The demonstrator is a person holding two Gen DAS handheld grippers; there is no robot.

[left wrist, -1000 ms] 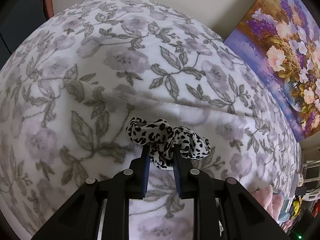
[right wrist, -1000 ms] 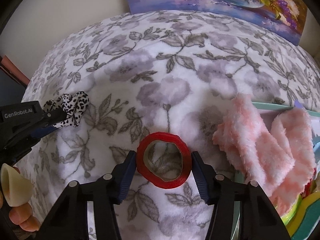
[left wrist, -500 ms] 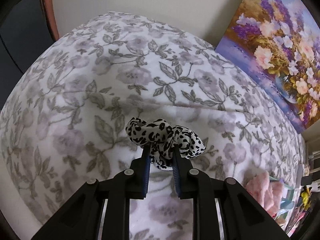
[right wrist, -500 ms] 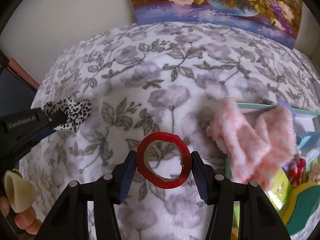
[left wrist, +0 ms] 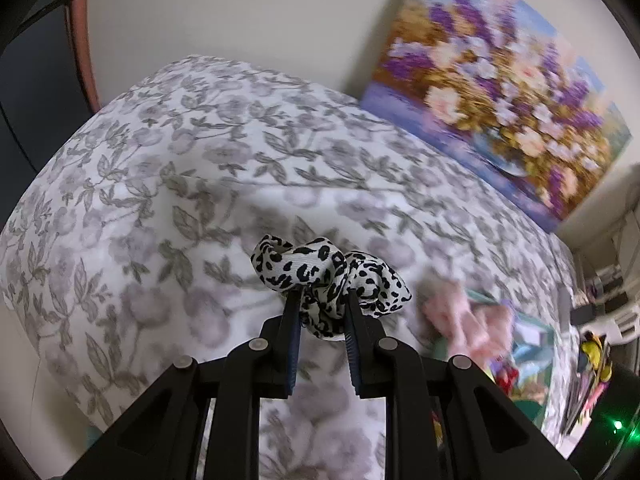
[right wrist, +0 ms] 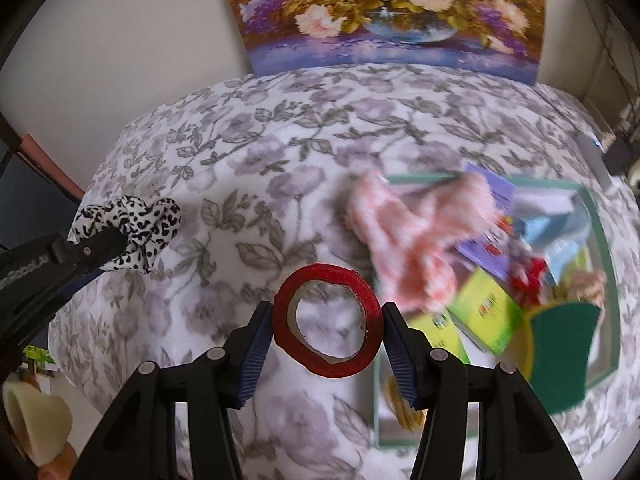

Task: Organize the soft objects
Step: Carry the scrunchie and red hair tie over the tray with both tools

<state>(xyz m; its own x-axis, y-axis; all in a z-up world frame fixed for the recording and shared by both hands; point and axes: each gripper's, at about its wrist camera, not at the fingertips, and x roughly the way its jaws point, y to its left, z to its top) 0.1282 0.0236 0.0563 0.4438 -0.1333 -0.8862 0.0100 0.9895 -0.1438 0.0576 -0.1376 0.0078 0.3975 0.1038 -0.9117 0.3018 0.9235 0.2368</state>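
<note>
One left gripper is clenched on one leopard-print scrunchie; the fabric is pinched between both pads and bunches out above and to either side of the fingertips, clear of the floral blanket below; in the right wrist view the same scrunchie sits at the tip of the left gripper, well to the left of the right gripper and apart from it.

One right gripper grasps one roll of red ribbon; the roll stands between the two fingers, a pad touching each side of its rim, its open cardboard core facing the camera; the blanket shows through the hole.

Ahead and to the right of the right gripper lies one green-rimmed box; one pink fluffy cloth is draped over its near-left corner, partly on the blanket; inside the box are yellow-green packets, a green sponge, purple and blue paper items and a small red object, blurred beyond counting; the same cloth appears just right of the left gripper's fingers, blurred.

One flower painting leans against the wall beyond the blanket, far ahead of both grippers; part of a person's hand shows at the lower left edge of the right wrist view.
</note>
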